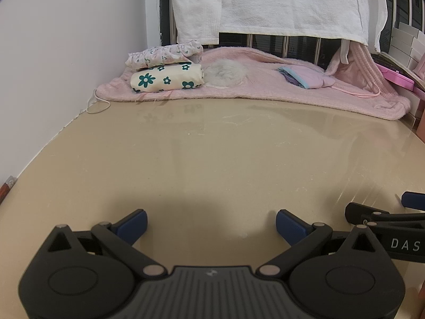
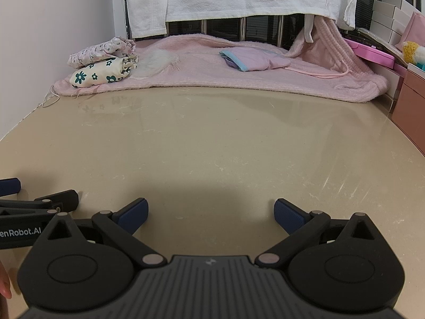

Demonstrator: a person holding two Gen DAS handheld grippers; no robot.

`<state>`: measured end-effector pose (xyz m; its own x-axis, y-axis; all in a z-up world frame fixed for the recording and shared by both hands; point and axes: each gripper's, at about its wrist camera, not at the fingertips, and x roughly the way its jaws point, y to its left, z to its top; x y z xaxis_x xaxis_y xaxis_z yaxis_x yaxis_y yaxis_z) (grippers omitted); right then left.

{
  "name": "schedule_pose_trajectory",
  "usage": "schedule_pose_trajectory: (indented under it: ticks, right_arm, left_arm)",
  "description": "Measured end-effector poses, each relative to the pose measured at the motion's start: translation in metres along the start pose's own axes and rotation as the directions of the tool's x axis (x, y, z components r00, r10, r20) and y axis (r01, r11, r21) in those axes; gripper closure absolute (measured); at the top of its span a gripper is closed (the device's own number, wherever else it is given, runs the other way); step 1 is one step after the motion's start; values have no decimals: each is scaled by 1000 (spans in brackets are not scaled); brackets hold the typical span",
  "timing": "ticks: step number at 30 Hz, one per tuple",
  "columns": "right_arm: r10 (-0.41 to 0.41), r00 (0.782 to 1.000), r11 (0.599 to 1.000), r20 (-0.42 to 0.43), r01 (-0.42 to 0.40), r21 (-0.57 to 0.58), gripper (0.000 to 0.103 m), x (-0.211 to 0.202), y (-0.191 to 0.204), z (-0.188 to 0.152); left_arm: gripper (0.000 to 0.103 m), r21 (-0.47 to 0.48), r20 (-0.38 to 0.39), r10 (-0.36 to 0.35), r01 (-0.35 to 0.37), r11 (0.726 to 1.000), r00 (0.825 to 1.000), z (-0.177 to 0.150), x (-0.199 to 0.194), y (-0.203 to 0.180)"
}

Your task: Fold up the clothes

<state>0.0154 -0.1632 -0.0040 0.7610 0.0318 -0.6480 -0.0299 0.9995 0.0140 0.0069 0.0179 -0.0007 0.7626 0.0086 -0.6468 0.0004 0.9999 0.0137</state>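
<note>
A glossy beige counter [image 1: 212,154] meets a plain white wall [image 1: 66,53] along its left edge. Along its back edge stands a dark metal railing [image 2: 239,30], and white boxes [image 2: 390,13] are stacked at the back right corner.

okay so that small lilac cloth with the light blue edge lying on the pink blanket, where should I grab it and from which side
Judging by its pose, pinch the small lilac cloth with the light blue edge at its near-left corner, where the blue trim and stacked layers lift slightly off the fuzzy pink blanket. Come from the front over the bare beige tabletop with the open right gripper, which faces it most directly.
</note>
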Motion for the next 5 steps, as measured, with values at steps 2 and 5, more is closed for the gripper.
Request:
schedule_pose_trajectory:
  ticks: [2, 5]
  right_arm:
    - [0, 1000, 1000, 0, 0, 0, 0, 0, 0, 0]
    - [0, 1000, 1000, 0, 0, 0, 0, 0, 0, 0]
  left_arm:
    - [0, 0, 0, 0, 0, 1000, 1000, 0, 0, 0]
    - [0, 0, 0, 0, 0, 1000, 1000, 0, 0, 0]
